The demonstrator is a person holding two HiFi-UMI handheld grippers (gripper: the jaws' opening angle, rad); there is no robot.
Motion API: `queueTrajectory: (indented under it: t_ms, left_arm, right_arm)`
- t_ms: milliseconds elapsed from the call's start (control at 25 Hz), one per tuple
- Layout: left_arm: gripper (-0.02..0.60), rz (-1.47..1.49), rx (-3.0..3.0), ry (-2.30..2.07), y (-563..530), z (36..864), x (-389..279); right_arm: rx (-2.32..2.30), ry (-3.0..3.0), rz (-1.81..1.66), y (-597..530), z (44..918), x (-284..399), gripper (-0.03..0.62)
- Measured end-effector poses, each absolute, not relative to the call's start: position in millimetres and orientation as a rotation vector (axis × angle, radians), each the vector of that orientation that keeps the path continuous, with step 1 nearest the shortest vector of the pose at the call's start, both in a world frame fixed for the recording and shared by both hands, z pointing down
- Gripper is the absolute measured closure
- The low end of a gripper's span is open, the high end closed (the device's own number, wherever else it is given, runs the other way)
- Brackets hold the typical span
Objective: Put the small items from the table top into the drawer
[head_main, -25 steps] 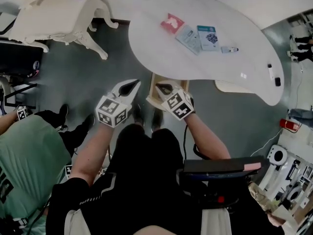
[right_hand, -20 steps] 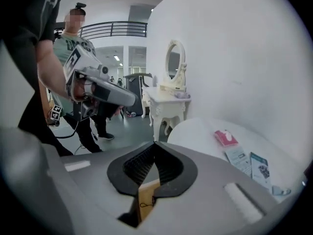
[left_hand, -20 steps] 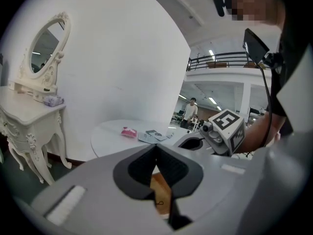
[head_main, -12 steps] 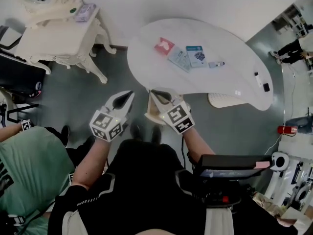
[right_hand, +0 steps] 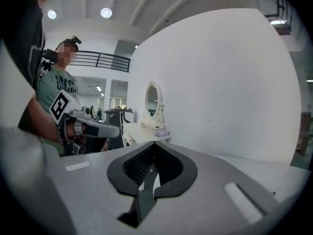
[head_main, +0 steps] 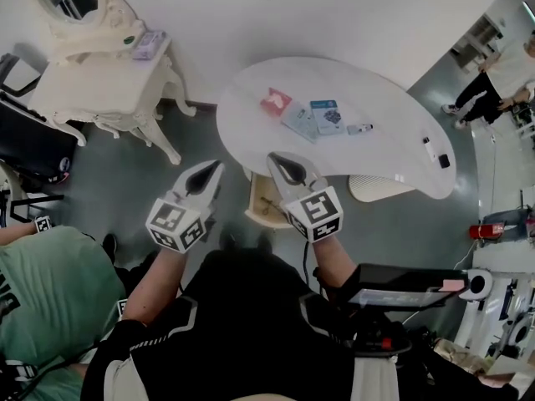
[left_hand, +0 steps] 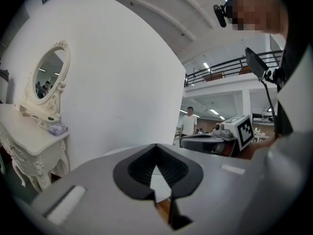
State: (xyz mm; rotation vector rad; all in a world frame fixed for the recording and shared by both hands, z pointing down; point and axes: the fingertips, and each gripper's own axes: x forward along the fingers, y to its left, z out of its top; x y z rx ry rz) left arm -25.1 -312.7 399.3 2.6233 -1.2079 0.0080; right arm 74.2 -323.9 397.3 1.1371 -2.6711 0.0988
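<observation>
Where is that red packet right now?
In the head view, the red packet lies on the white table, toward its left end, just left of a pale blue card.

The table (head_main: 251,132) is white, the packet (head_main: 275,101) red, the card (head_main: 327,115) blue, and the floor (head_main: 109,182) dark grey.

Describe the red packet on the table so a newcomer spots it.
Find the white curved table by the wall. A row of flat items lies on it; the red square packet ends that row on the head view's left. Its neighbours are blue, it alone is red.
</observation>
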Motion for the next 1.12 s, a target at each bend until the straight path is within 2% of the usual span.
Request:
queueTrajectory:
  t_ms: [1120]
  left_arm:
    - [0.581,-0.058,2.655,-1.277,-319,365,-34]
  right_arm:
    - [1.440,-2.694,0.061,-325,341,106,0.594]
